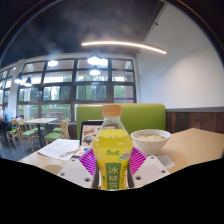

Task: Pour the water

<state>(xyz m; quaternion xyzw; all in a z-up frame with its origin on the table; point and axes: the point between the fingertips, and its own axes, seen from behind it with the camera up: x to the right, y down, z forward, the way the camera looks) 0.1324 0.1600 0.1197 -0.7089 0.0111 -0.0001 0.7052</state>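
Bottle between your fingers, upright

Bottle (113, 150) sits dead centre between the two fingers of your gripper (112, 171). Yellow cap on top, clear neck, green and yellow label, yellowish liquid inside. It stands upright, no visible tilt.

Fingers (76, 170) flank it left and right, and a pink pad (90, 158) shows right against the label on each side. Looks like both pads press the bottle, so you're clamped on it. The bottle's base is hidden below the fingers, so I can't tell whether it rests on the table (190, 145) or is lifted.

Bowl (151, 141), white, sits on the table just beyond the right finger, right of the bottle and close to it. Rim is open to the top; contents not readable from here.

Papers (60, 148) lie flat on the table beyond the left finger, apart from the bottle. A dark tray-like item shows behind the bottle's shoulder on the left, too hidden to name.

Green bench seat (140, 117) runs behind the table. Large windows (70, 85) beyond it, a strip light (125, 45) on the ceiling. Someone sits at a far table near the windows, well apart.
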